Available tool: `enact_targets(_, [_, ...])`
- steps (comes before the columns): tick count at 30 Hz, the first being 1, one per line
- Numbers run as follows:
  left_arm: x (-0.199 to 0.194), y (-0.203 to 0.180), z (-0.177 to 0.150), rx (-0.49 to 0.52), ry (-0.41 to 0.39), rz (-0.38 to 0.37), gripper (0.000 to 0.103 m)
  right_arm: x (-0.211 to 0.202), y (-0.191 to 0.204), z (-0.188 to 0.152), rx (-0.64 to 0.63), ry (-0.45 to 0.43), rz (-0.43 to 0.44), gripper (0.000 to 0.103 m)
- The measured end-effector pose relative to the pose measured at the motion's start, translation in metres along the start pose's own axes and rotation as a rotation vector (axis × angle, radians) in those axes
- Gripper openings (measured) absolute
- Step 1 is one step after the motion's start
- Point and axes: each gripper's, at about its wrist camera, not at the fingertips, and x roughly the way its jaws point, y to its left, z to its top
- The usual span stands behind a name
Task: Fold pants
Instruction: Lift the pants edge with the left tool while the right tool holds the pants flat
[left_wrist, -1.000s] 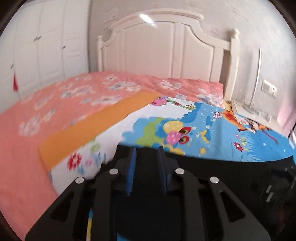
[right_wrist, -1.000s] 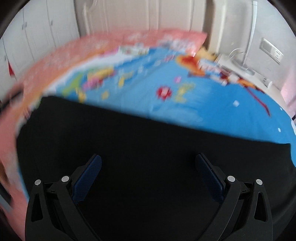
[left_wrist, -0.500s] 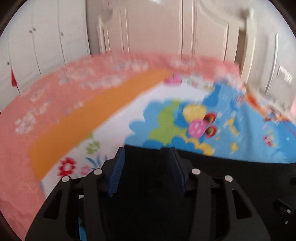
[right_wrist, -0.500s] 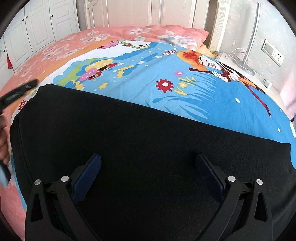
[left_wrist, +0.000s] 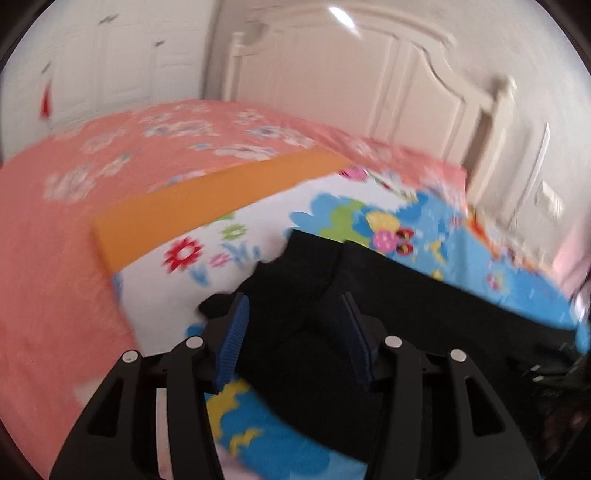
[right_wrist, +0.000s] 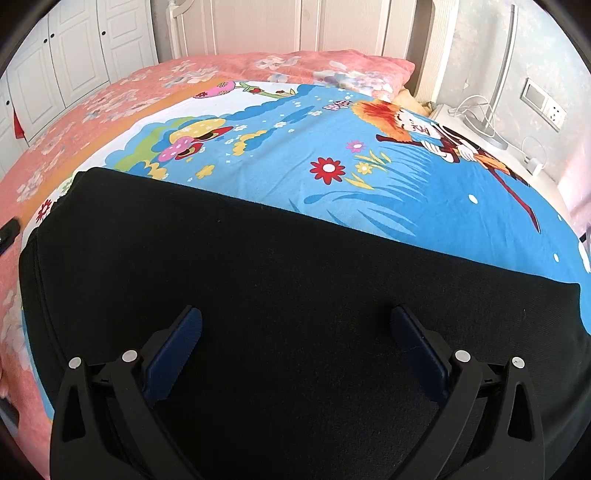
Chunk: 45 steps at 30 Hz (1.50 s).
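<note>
We see the black fabric pants (right_wrist: 280, 295) lying flat across the blue cartoon-print sheet (right_wrist: 369, 155) on the bed, their far edge straight, with bare sheet beyond it. Our right gripper (right_wrist: 295, 336) hangs over them, spread wide. Our left gripper (left_wrist: 295, 332) stands partly parted over a rumpled pants corner, holding nothing. No writing is readable.

A bed (right_wrist: 110, 92) (pink floral cover) carries a cartoon-print sheet (right_wrist: 369, 184), with black pants (right_wrist: 277, 295) spread on it.
</note>
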Motion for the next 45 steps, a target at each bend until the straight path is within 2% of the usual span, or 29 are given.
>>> enact_targets(1, [-0.005, 0.012, -0.007, -0.067, 0.006, -0.007, 0.051, 0.0, 0.0, 0.0, 0.001, 0.0, 0.001, 0.098])
enact_targets(2, [-0.005, 0.019, -0.012, -0.093, 0.013, -0.002, 0.05, 0.001, -0.001, 0.001, 0.002, -0.001, 0.002, 0.098])
enact_targets(5, [0.011, 0.027, -0.036, -0.069, 0.099, 0.011, 0.051, 0.001, -0.001, 0.001, 0.002, -0.001, 0.0, 0.098])
enact_targets(9, [-0.004, 0.035, -0.038, -0.097, 0.054, -0.042, 0.051, 0.001, 0.0, 0.001, 0.003, -0.002, -0.001, 0.098])
enact_targets(10, [-0.007, 0.038, -0.036, -0.122, 0.05, -0.089, 0.051, 0.001, 0.0, 0.001, 0.003, -0.003, -0.003, 0.098])
enact_targets(13, [0.003, 0.056, -0.032, -0.282, 0.091, -0.236, 0.051, 0.0, 0.0, 0.001, 0.004, -0.002, 0.0, 0.098])
enact_targets(15, [0.015, 0.068, -0.03, -0.403, 0.127, -0.267, 0.049, 0.001, 0.0, 0.001, 0.004, -0.003, -0.001, 0.098])
enact_targets(18, [0.032, 0.099, -0.039, -0.689, 0.183, -0.35, 0.046, 0.001, -0.001, 0.001, 0.004, -0.003, -0.001, 0.098])
enact_targets(19, [0.035, 0.105, -0.04, -0.744, 0.195, -0.361, 0.042, 0.0, 0.0, 0.001, 0.004, -0.003, -0.001, 0.098])
enact_targets(22, [0.042, 0.11, -0.035, -0.81, 0.234, -0.364, 0.041, 0.0, 0.0, 0.001, 0.004, -0.003, -0.001, 0.098])
enact_targets(25, [0.049, 0.11, -0.03, -0.815, 0.249, -0.377, 0.04, 0.0, 0.0, 0.001, 0.004, -0.003, -0.001, 0.098])
enact_targets(28, [0.055, 0.109, -0.028, -0.802, 0.248, -0.372, 0.013, 0.0, 0.0, 0.0, 0.004, -0.003, -0.001, 0.098])
enact_targets(32, [0.044, 0.11, -0.03, -0.778, 0.185, -0.409, 0.012, 0.0, 0.0, 0.0, 0.004, -0.003, -0.002, 0.098])
enact_targets(35, [0.045, 0.111, -0.031, -0.778, 0.179, -0.414, 0.013, 0.001, 0.0, 0.001, 0.005, -0.003, -0.001, 0.098])
enact_targets(36, [0.046, 0.111, -0.032, -0.789, 0.184, -0.411, 0.016, 0.001, 0.0, 0.001, 0.005, -0.003, -0.001, 0.098])
enact_targets(38, [0.05, 0.112, -0.036, -0.812, 0.201, -0.425, 0.034, 0.0, 0.0, 0.0, 0.005, -0.003, -0.001, 0.098])
enact_targets(40, [0.054, 0.107, -0.033, -0.795, 0.214, -0.43, 0.037, 0.0, 0.0, 0.0, 0.005, -0.003, -0.001, 0.098])
enact_targets(42, [0.055, 0.103, -0.028, -0.77, 0.22, -0.414, 0.035, 0.0, 0.0, 0.001, 0.003, -0.003, -0.005, 0.098])
enact_targets(43, [0.058, 0.103, -0.026, -0.771, 0.221, -0.409, 0.031, 0.0, 0.001, 0.001, 0.002, -0.003, -0.006, 0.098])
enact_targets(44, [0.06, 0.104, -0.025, -0.771, 0.223, -0.402, 0.02, 0.0, 0.0, 0.001, 0.001, -0.002, -0.009, 0.098])
enact_targets(45, [0.061, 0.104, -0.024, -0.769, 0.222, -0.403, 0.018, -0.001, 0.001, 0.002, 0.001, -0.004, -0.012, 0.098])
